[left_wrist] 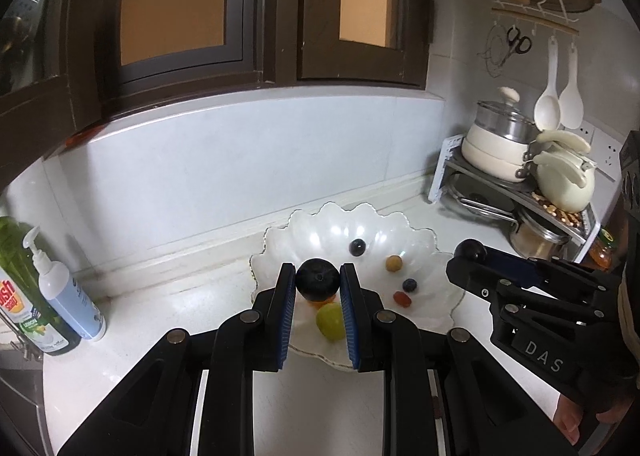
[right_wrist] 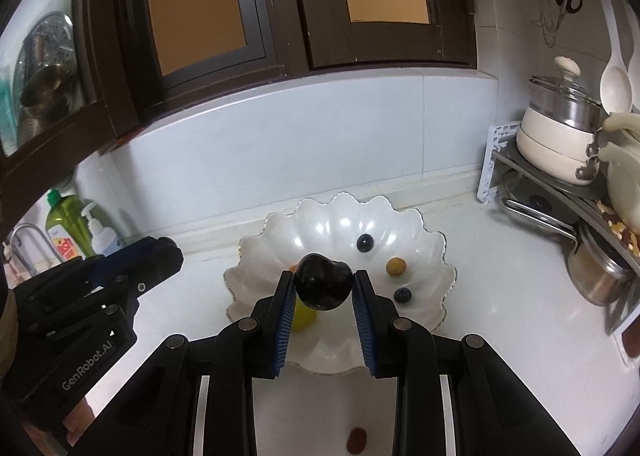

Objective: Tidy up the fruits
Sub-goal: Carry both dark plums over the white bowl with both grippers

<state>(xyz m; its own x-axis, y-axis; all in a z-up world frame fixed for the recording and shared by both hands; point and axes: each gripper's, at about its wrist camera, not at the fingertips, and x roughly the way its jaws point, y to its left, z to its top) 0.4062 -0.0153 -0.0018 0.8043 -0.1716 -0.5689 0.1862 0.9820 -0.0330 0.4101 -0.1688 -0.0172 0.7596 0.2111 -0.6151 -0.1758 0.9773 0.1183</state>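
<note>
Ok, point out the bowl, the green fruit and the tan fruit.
bowl (left_wrist: 416, 234): left wrist view, scalloped back rim.
green fruit (left_wrist: 330, 322): left wrist view, middle.
tan fruit (left_wrist: 393, 263): left wrist view, middle.

- Left wrist view: looks forward and downward along its fingers, close above the scalloped white glass bowl (left_wrist: 416, 236).
- Right wrist view: same heading, equally near; both share the bowl (right_wrist: 428, 232) and the dark-framed window (right_wrist: 280, 15).

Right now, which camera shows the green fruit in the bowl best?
The left wrist view: the green fruit lies mostly exposed between that gripper's fingers, under the dark fruit it holds. In the right wrist view only a yellowish sliver shows.
</note>
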